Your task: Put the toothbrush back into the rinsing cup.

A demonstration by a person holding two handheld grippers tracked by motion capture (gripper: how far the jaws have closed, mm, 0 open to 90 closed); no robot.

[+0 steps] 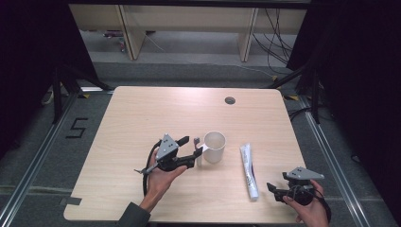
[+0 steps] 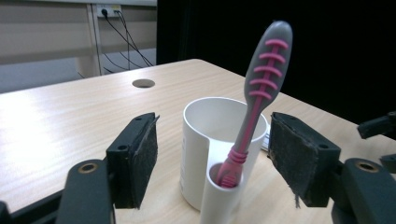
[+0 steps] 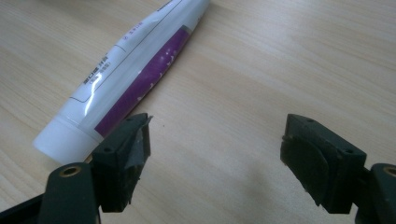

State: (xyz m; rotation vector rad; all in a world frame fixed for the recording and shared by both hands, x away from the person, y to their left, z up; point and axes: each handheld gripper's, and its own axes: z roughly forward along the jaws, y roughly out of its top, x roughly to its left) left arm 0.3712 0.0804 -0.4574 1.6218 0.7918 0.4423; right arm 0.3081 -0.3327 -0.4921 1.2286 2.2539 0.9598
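Left tool point(image 1: 195, 148) held level in an upturned hand point(image 1: 160, 177), jaws apart; right tool point(image 1: 273, 188) low, jaws spread wide.

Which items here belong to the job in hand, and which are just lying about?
In the job:
- toothbrush, standing in the side holder of the white cup
- left tool, open around it
- toothpaste tube, beside the open right tool

Lying about:
- floor cables

A numeral on the floor, fine print on the tube

You can read a black "5" point(image 1: 77, 128) on the grey floor left of the table; the toothpaste tube's point(image 3: 135, 74) printed lettering stays too small to make out.
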